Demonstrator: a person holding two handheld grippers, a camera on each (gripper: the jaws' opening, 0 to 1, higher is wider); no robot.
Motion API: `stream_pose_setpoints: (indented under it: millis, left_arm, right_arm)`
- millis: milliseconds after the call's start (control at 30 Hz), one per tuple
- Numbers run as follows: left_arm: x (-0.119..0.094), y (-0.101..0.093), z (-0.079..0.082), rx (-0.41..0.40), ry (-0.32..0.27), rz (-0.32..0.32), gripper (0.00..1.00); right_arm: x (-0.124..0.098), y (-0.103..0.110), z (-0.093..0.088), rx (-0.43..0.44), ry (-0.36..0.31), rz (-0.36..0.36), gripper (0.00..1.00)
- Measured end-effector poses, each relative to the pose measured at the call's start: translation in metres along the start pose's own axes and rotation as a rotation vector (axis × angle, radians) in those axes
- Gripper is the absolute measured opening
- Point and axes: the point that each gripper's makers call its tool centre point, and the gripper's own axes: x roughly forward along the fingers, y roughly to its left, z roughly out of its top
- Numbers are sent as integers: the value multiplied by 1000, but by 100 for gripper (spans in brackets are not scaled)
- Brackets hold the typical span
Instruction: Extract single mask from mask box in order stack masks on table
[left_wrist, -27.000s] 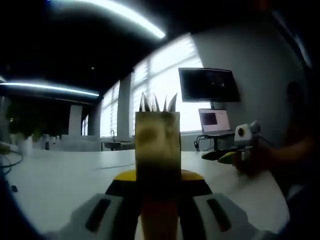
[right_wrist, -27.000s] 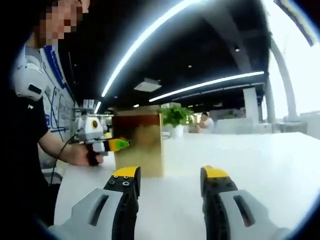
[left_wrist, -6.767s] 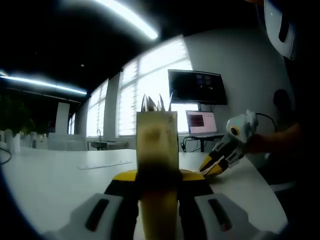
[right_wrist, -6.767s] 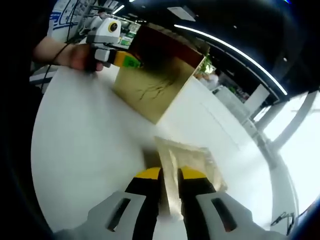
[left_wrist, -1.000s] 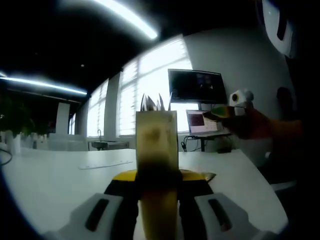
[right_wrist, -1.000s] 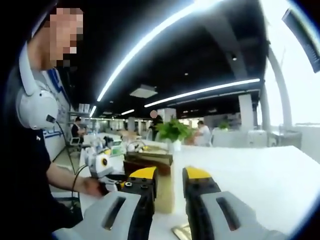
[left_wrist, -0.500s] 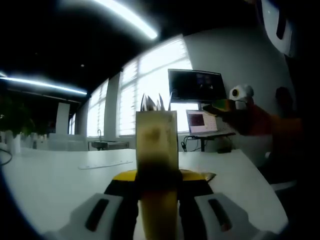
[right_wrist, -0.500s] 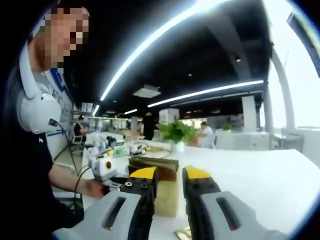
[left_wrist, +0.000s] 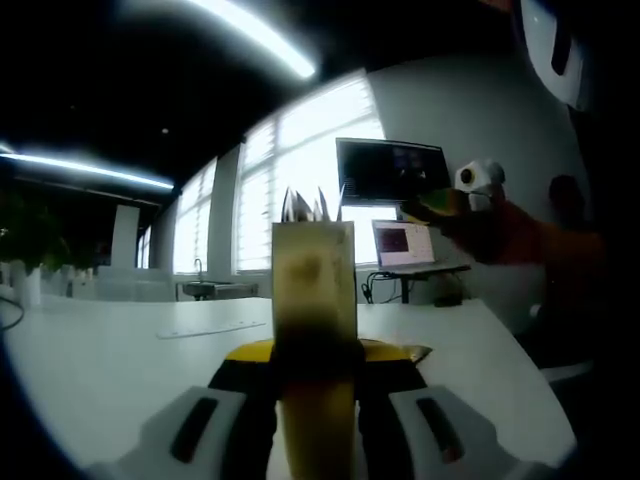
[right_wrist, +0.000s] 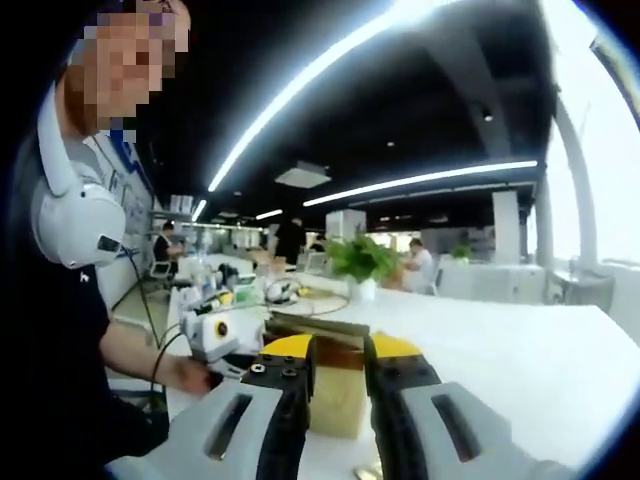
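Two grippers show in each view: the left gripper (left_wrist: 318, 352) has its yellow-tipped jaws clamped on the upright tan mask box (left_wrist: 313, 290), which stands on the white table (left_wrist: 120, 345) with white mask edges poking from its top. In the right gripper view the right gripper (right_wrist: 338, 352) is raised above the table with its jaws close together and nothing visible between them, the box lying just beyond its tips. A small packet (left_wrist: 413, 353) lies on the table just beside the box.
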Motion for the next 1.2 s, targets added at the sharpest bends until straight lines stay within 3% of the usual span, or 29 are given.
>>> stream_pose_setpoints:
  millis: [200,800,1200]
  left_arm:
    - [0,0,0,1,0,2,32]
    - [0,0,-1,1,1,2,32]
    - [0,1,-1,5,4,3,32]
  right_arm:
    - [10,1,7,-19,-3,33,17]
    - [44,24,14,-166,91,175,17]
    - [55,24,23,-180,90,198,17]
